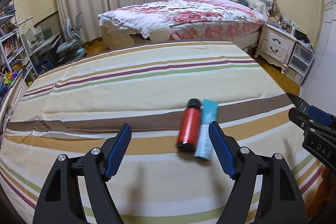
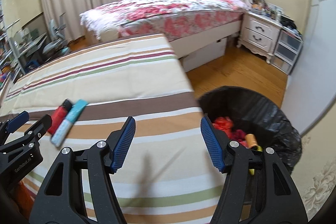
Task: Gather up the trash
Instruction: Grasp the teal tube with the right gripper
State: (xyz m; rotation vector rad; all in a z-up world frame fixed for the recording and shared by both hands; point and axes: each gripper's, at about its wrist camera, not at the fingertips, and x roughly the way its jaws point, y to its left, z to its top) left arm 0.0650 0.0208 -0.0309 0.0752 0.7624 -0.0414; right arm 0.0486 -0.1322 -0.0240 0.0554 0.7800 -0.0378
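Observation:
A red bottle with a black cap (image 1: pixel 188 125) and a light blue tube (image 1: pixel 206 129) lie side by side on the striped cloth (image 1: pixel 126 81). My left gripper (image 1: pixel 170 135) is open and empty, just short of them, its right finger beside the tube. They also show in the right wrist view, the bottle (image 2: pixel 58 117) and the tube (image 2: pixel 69 122) at left. My right gripper (image 2: pixel 167 131) is open and empty over the cloth's right edge, next to a bin lined with a black bag (image 2: pixel 262 106) holding red and yellow trash (image 2: pixel 233 129).
The striped cloth (image 2: pixel 126 68) covers a raised flat surface. Behind it stand a floral bed (image 1: pixel 184 14), a white nightstand (image 1: pixel 275 45) and plastic drawers (image 1: pixel 300 62). A desk, chair and shelves (image 1: pixel 42 45) fill the left. Wooden floor (image 2: pixel 235 72) lies right of the surface.

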